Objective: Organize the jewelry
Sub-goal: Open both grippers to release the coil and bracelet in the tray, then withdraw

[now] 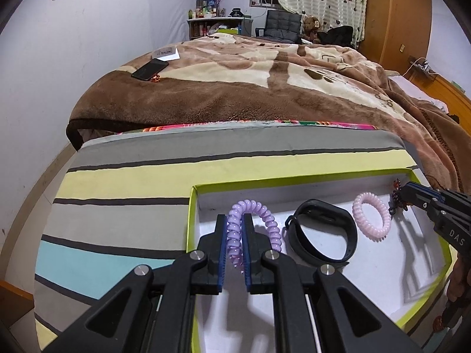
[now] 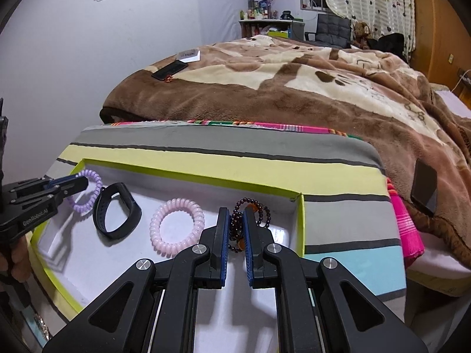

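Inside a shallow white tray with a lime-green rim [image 1: 192,206], the left gripper [image 1: 235,220] has its jaws clamped on a purple spiral hair tie [image 1: 270,220], while the right gripper [image 2: 236,214] pinches a dark red beaded bracelet [image 2: 263,210] between narrow jaws, with a black silicone wristband [image 1: 323,235] and pink spiral hair tie [image 1: 372,214] lying between them.

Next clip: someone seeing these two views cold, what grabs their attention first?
Each tool is clamped on a piece in the lime-edged tray: the left tool on a purple coil band at the tray's left end, the right tool on a dark bead bracelet at its right end. Between them lie a black wristband and a pink coil band, untouched.
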Action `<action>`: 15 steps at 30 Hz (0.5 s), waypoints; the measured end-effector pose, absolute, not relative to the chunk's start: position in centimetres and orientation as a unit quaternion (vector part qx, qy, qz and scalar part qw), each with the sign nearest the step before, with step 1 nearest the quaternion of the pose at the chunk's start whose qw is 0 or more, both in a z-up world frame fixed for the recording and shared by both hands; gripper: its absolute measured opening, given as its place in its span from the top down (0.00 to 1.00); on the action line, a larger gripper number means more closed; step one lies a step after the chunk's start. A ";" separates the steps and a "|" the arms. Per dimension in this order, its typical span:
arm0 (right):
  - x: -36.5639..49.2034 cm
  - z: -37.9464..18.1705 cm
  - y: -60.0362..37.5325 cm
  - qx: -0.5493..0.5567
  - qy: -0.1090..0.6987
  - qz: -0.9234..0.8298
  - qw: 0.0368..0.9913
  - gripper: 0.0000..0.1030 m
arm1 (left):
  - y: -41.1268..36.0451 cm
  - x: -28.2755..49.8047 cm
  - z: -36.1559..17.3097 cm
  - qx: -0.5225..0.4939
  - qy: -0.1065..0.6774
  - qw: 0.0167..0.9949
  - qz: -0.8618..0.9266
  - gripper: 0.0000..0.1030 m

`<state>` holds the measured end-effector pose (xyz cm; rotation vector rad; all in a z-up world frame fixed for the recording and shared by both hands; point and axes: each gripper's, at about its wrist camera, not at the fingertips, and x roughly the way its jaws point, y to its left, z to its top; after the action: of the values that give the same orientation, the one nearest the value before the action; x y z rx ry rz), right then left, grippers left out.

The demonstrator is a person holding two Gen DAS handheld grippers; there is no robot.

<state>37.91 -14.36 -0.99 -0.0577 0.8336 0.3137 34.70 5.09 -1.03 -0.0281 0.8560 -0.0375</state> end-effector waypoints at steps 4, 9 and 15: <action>37.9 -1.0 -14.4 -0.021 0.406 0.153 0.901 0.88 | 4.9 34.8 -1.3 -0.009 0.418 0.908 -0.018 0.89; 37.4 -0.7 -14.4 -0.018 0.402 0.152 0.903 0.79 | 4.9 34.2 -0.9 -0.006 0.407 0.913 -0.026 0.75; 36.4 0.2 -14.5 -0.013 0.395 0.157 0.905 0.69 | 5.3 33.2 -0.1 -0.017 0.396 0.917 -0.031 0.70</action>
<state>36.39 -14.55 0.23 -0.0275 0.8158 0.3236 33.19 5.30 -0.11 -0.0341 0.8155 -0.0634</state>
